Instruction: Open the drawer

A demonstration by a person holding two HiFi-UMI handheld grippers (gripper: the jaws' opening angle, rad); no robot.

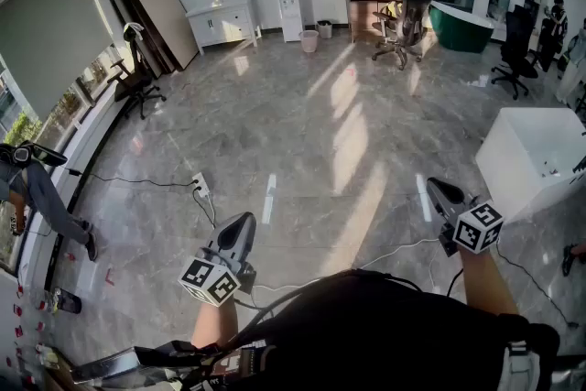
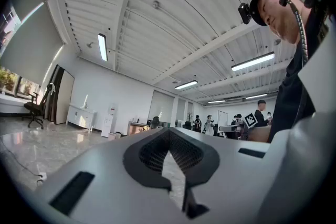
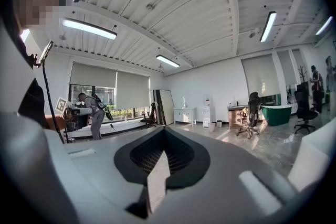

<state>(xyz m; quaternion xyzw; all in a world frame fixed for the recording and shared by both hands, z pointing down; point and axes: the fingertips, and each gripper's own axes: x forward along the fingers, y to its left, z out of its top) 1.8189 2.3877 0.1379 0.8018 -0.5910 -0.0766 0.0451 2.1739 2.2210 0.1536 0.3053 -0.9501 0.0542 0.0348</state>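
The left hand-held gripper [image 1: 244, 224] and the right hand-held gripper [image 1: 438, 188] are held closed, empty, over the glossy grey marble floor [image 1: 311, 114].

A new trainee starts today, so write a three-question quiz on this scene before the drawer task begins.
1. True or false: the left gripper holds a drawer handle.
2. Which stands nearest the right gripper? A white box; B water dispenser; C office chair.
3. Fill in: both grippers' jaws are ____.
Key: 1 false, it is empty; 2 A; 3 shut.
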